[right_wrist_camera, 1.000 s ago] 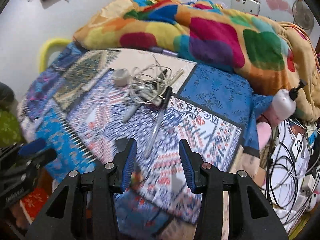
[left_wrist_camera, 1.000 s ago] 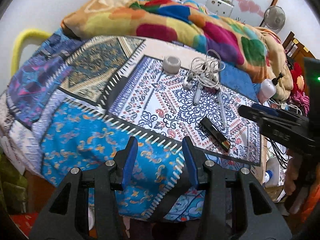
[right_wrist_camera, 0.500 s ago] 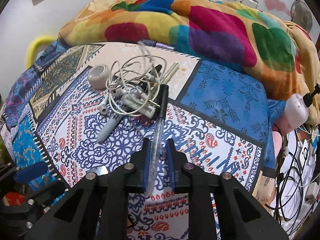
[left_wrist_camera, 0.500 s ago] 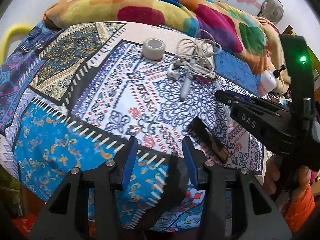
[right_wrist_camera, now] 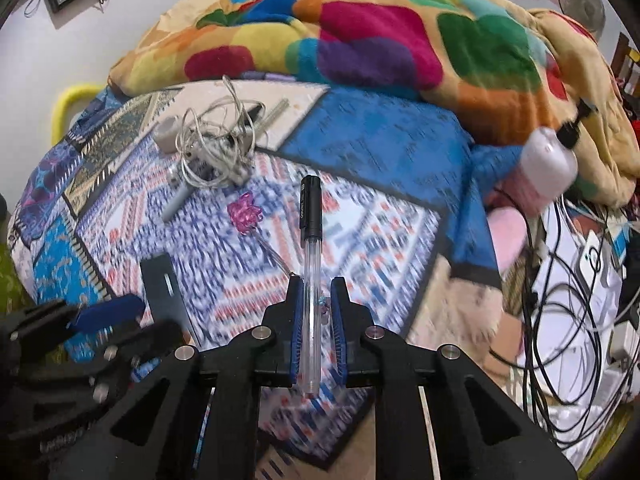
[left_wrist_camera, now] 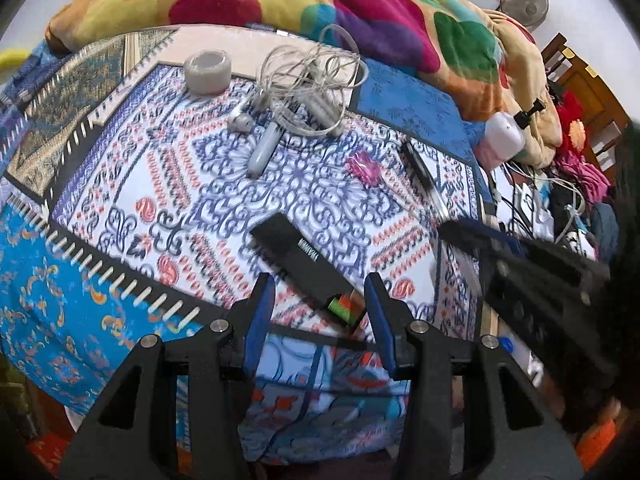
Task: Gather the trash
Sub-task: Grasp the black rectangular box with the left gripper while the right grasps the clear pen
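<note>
Clear plastic shows between the blue pads of the right gripper, which is clenched on a pen with a black cap; the pen's barrel runs up out of the jaws and its lower end pokes out below them, lifted off the patterned bedspread. Much of the cloth around it is smeared by blur, so the print there is hard to read. Both grippers point steeply down at the bed. The left gripper hangs with its jaws apart and nothing between the pads, just above a flat black box lying on the cloth, whose near end, with a green and orange patch, sits between the fingertips. Farther out lie a pink foil bow, a grey marker, a tangle of white cable and a roll of tape. A bright quilt is heaped behind, its top cut off by the frame.
</note>
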`<state>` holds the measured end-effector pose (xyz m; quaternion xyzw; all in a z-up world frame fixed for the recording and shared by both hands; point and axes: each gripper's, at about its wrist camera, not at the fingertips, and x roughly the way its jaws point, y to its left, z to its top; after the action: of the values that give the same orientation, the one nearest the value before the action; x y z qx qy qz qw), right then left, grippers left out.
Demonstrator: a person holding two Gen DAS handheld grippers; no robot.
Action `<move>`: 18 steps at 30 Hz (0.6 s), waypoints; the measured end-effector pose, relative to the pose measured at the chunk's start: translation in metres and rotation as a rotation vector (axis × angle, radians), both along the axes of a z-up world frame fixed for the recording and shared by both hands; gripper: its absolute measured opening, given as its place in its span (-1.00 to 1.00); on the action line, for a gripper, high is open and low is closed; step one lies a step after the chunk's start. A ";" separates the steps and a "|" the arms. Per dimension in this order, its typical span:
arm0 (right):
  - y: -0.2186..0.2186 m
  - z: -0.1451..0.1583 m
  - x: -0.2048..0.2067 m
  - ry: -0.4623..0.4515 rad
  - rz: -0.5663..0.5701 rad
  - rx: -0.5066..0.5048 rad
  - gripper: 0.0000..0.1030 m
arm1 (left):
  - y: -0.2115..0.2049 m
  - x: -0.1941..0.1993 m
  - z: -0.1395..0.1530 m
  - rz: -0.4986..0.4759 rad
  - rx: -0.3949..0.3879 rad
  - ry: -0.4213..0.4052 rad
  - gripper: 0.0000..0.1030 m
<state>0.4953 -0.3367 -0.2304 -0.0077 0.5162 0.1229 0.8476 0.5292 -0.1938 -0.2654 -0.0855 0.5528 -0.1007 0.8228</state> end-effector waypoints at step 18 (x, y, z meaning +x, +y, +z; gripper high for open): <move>0.000 0.001 0.013 0.060 0.028 0.073 -0.74 | 0.002 -0.007 -0.006 -0.065 0.211 -0.129 -0.22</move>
<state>0.5078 -0.3371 -0.2290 0.0197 0.5365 0.1539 0.8295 0.5223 -0.1917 -0.2713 0.0260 0.5086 -0.0737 0.8574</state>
